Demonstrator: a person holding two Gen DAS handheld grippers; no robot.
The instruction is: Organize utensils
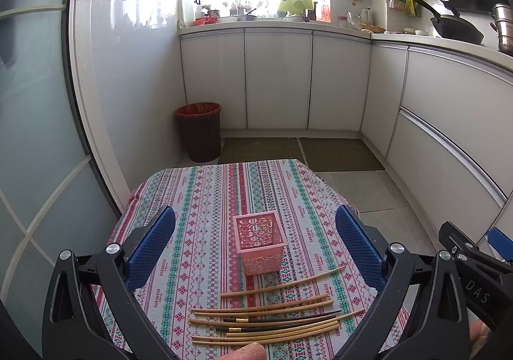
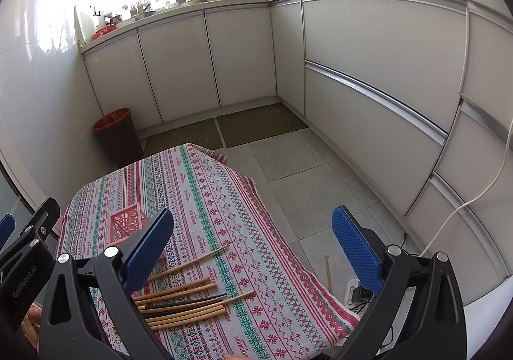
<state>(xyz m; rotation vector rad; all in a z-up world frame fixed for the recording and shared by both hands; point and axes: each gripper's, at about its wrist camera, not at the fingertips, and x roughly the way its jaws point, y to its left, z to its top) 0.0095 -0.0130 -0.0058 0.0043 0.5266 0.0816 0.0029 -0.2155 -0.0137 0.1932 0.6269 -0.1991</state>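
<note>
- Left gripper (image 1: pixel 255 244): black plastic arms with silver pivot bolts carry two flat blue pads with a fine dimpled texture; the jaws stand wide apart and hold nothing, above the near half of the table.
- Tablecloth (image 1: pixel 205 199): woven fabric in lengthwise bands of red, green and pink cross-stitch motifs, draped over the table's rounded edges.
- Pink basket (image 1: pixel 259 243): square, open-topped plastic holder with walls pierced by round holes; it stands upright near the table's middle, just beyond the chopsticks and apart from them.
- Chopsticks (image 1: pixel 272 318): about ten slim, round sticks lying flat in a loose row at the near edge of the cloth. Most are pale bamboo; two are dark with a gold band. In the left wrist view their long axes run left to right across the table, with the gold bands toward the left and the thin dark tips toward the right.
- Right gripper (image 2: pixel 253 243): same black frame and blue dimpled pads, jaws wide apart and empty; its left pad hangs over the chopsticks' left ends, its right pad beyond the table edge over grey floor tiles (image 2: pixel 288 167).
- Single stick (image 2: pixel 328 273): lies on the floor beside the table.
</note>
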